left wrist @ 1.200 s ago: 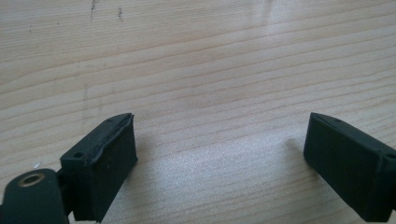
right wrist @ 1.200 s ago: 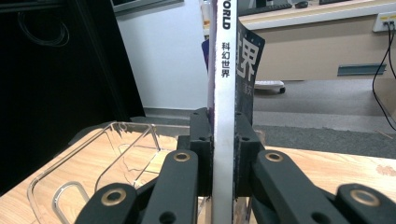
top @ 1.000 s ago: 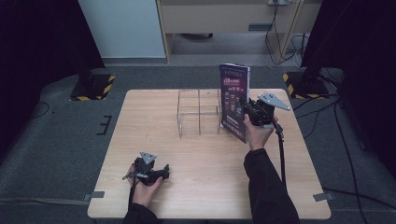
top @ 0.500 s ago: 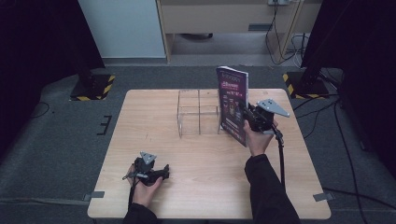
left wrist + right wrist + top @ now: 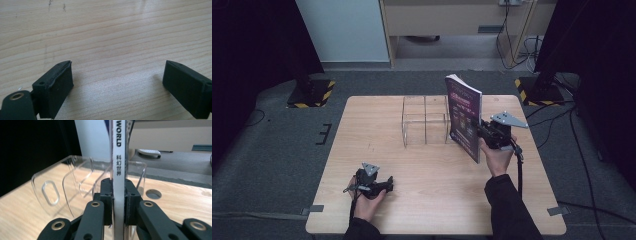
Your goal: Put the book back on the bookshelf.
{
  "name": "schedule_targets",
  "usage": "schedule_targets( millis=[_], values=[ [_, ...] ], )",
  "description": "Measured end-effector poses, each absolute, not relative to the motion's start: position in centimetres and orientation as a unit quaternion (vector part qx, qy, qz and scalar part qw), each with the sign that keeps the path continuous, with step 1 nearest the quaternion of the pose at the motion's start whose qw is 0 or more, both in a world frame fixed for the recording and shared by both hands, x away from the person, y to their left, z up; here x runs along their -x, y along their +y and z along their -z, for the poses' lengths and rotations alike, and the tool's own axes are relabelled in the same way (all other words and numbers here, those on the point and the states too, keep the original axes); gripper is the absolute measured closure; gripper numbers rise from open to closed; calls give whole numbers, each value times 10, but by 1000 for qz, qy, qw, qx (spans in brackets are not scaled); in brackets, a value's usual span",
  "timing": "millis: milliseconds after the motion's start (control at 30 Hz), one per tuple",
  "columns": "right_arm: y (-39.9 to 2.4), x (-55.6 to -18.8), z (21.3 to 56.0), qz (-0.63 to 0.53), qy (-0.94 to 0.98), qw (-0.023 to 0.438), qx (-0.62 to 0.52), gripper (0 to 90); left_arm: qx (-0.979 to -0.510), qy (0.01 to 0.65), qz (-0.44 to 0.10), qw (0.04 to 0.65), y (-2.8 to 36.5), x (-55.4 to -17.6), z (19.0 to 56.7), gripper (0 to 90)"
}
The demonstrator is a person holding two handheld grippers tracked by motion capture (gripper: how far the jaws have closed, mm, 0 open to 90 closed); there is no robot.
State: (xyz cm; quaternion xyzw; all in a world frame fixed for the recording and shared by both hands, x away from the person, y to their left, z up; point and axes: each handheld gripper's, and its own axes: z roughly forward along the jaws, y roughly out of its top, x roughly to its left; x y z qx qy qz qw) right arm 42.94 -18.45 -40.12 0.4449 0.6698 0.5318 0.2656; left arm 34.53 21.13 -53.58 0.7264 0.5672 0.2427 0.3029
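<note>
A purple-covered magazine (image 5: 464, 117) stands upright over the right half of the wooden table (image 5: 437, 205), its white spine (image 5: 120, 157) facing the right gripper view. My right gripper (image 5: 480, 131) is shut on its lower spine, one pad on each side (image 5: 118, 195). A clear acrylic rack (image 5: 424, 120) with upright dividers stands just left of the magazine and behind it (image 5: 57, 185). At the table's near left, my left gripper (image 5: 384, 186) rests in a hand, jaws wide open over bare wood (image 5: 117, 82).
Yellow-and-black striped stand bases (image 5: 309, 92) (image 5: 537, 90) sit on the floor beyond the table's far corners. Cables lie on the floor at the right. A round hole (image 5: 153, 194) marks the tabletop near the rack.
My right gripper has brought the magazine a little nearer to the person, away from the rack's right end. The left gripper has stayed put.
</note>
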Motion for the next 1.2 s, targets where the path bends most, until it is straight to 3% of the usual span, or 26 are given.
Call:
schedule_targets(
  millis=[467, 733, 1200],
  values=[
    [-188, -402, 413, -515, 689, 234, -453, 777, -726, 568, -242, 303, 211, -345, 536, 84],
    [-194, -392, 423, -524, 664, 255, -469, 800, -726, 568, -243, 303, 211, -345, 536, 84],
    [-200, -384, 432, -527, 654, 253, -480, 814, -727, 568, -242, 302, 211, -345, 536, 83]
  ],
)
